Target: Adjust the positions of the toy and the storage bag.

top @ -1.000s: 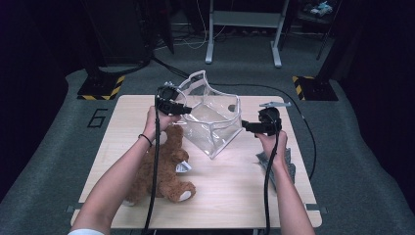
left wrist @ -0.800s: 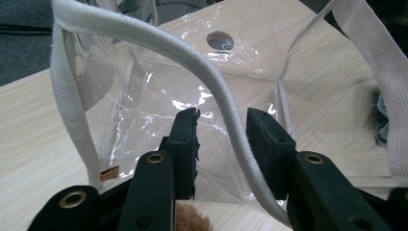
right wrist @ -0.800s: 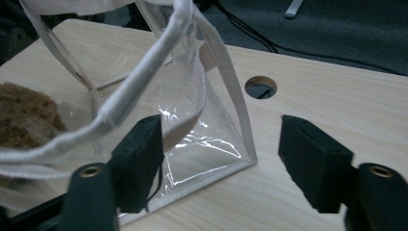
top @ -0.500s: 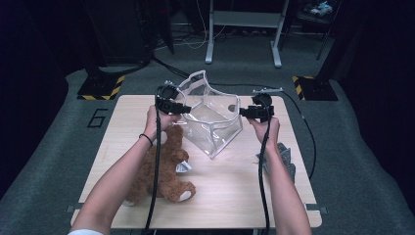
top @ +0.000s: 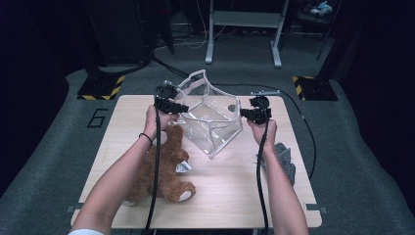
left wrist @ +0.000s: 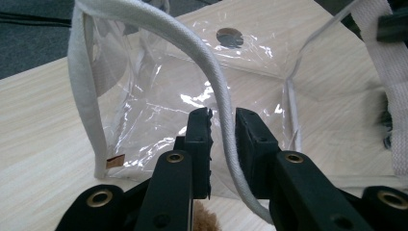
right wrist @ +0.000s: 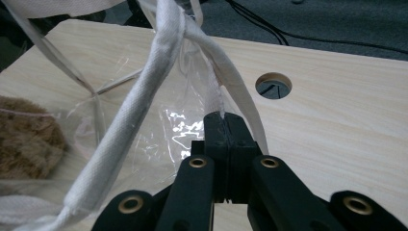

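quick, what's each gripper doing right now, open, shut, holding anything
Left gripper: jaws have just been closing, the clear plastic bag's white fabric handle between them, a gap still showing.
Right gripper: shut on the bag's white edge trim.

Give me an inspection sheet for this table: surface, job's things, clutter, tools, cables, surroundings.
Surface: wooden table with a round hole.
Job's things: clear bag with white trim, held open; teddy bear lying beside it.
Clutter: grey cloth at the right edge.
Tools: left tool around a white strap, a gap showing; right tool shut on the bag's edge.
Cables: one trails from each tool.
Surroundings: dark floor, metal stand legs, striped blocks.
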The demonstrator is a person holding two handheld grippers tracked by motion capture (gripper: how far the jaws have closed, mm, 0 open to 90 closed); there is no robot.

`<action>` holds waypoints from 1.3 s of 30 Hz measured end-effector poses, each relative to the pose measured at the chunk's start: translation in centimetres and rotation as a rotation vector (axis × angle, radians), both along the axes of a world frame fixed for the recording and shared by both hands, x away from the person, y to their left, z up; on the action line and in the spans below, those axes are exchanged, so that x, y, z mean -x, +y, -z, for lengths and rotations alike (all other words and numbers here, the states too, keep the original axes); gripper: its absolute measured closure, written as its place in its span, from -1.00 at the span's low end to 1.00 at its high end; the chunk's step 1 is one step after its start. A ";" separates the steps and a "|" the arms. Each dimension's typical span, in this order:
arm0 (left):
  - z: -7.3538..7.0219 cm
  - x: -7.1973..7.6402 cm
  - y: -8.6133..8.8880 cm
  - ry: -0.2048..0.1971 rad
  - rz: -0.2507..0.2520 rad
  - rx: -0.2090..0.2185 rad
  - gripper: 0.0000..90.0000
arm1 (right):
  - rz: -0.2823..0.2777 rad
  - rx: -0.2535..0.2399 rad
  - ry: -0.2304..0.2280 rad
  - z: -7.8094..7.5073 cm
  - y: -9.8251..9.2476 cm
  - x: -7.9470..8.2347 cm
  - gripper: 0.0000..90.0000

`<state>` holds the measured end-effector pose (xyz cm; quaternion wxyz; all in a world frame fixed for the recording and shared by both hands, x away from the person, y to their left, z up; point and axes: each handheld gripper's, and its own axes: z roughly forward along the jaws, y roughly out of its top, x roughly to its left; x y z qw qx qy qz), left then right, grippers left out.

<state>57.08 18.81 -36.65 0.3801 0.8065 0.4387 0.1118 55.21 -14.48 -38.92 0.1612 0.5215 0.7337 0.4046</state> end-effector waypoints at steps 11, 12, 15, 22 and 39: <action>0.1 -0.9 0.5 0.013 -0.036 -0.002 0.72 | -0.025 -0.023 -0.016 -0.1 -0.4 4.1 1.00; 0.1 -1.0 0.4 0.014 -0.036 -0.002 0.72 | -0.028 -0.023 -0.024 0.0 -0.5 4.3 1.00; 0.2 -1.0 0.4 0.013 -0.038 -0.004 0.72 | -0.030 -0.032 -0.025 0.1 -0.5 5.3 1.00; 0.2 -1.2 0.4 0.018 -0.044 -0.003 0.71 | -0.030 -0.045 -0.029 0.2 -0.6 6.8 1.00; 0.3 -1.3 0.1 0.062 -0.066 0.017 0.04 | -0.041 -0.060 -0.028 0.3 -0.8 8.9 0.88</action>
